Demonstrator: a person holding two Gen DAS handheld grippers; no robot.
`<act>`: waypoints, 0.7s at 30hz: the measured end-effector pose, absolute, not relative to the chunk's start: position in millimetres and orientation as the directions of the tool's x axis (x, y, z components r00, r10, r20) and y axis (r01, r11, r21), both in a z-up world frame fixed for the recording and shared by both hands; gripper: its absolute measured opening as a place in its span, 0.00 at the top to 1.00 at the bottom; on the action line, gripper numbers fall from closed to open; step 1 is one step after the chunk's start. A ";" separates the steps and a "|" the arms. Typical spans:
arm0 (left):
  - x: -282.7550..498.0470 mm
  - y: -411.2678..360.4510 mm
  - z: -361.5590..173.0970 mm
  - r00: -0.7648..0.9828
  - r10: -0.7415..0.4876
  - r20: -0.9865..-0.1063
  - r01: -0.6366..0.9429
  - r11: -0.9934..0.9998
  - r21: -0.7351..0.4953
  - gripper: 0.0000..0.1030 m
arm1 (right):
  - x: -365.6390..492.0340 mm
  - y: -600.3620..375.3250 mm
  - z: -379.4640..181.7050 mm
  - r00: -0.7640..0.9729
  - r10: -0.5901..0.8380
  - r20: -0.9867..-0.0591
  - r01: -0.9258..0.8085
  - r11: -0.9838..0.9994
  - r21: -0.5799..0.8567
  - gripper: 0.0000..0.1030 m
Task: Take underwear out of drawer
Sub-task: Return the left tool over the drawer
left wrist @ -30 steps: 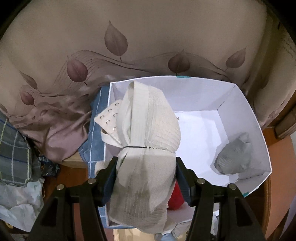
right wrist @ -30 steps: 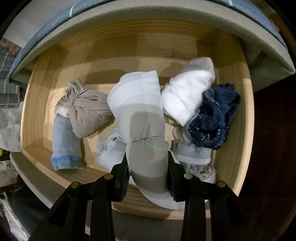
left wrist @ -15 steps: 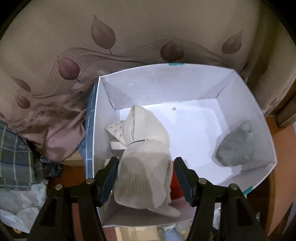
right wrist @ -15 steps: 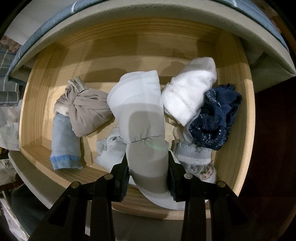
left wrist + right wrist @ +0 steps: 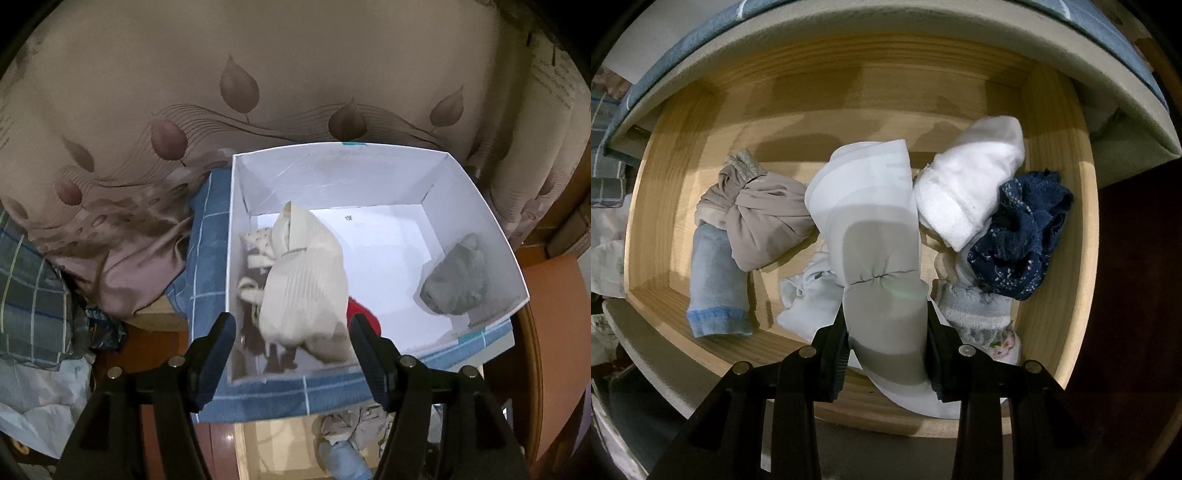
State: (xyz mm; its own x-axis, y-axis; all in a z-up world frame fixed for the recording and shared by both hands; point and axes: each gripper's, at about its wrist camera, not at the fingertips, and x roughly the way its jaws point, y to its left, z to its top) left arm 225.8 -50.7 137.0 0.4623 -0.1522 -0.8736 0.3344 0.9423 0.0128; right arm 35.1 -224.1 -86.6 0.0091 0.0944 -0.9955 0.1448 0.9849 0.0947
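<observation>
In the left wrist view a cream ribbed bra bundle (image 5: pixel 306 273) lies inside the white cardboard box (image 5: pixel 476 206), at its near left side. My left gripper (image 5: pixel 291 343) hangs above the box's near edge; its jaws are opening and touch nothing. A grey rolled garment (image 5: pixel 456 282) and a red piece (image 5: pixel 364 323) also lie in the box. In the right wrist view my right gripper (image 5: pixel 886 332) is shut on a pale white-and-grey folded underwear bundle (image 5: pixel 875 229) above the open wooden drawer (image 5: pixel 1060 229).
The drawer also holds a taupe bundle (image 5: pixel 764 218), a light blue sock (image 5: pixel 718 280), a white roll (image 5: pixel 971 181), a navy lace piece (image 5: pixel 1021 236) and a white lace piece (image 5: pixel 975 306). The box stands on a blue checked cloth (image 5: pixel 207 236), with a leaf-patterned curtain (image 5: pixel 258 81) behind.
My left gripper let go of the cream bundle, which dropped into the white box, and the gripper drew back with its jaws spreading. The right gripper kept still on its bundle.
</observation>
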 end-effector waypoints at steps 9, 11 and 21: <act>175.6 -24.7 128.0 0.458 -0.182 -0.870 0.312 0.949 -0.034 0.36 | 34.1 -227.0 -85.7 0.013 0.102 -0.995 0.155 0.983 0.103 0.67; 166.7 -22.1 117.5 0.457 -0.151 -0.877 0.309 0.951 -0.003 0.36 | 32.5 -227.9 -87.7 0.014 0.101 -0.995 0.155 0.983 0.102 0.67; 121.1 -8.5 25.5 0.341 -0.073 -0.937 0.237 0.971 0.010 0.36 | 31.2 -229.6 -86.6 0.022 0.095 -0.995 0.156 0.983 0.097 0.67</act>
State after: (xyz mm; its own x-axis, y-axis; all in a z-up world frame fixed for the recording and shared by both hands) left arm 121.1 -8.5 25.5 0.3414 -0.0734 -0.9370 0.2373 0.9714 0.0104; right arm 31.2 -229.6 -86.6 0.0215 0.0952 -0.9952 0.1565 0.9829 0.0974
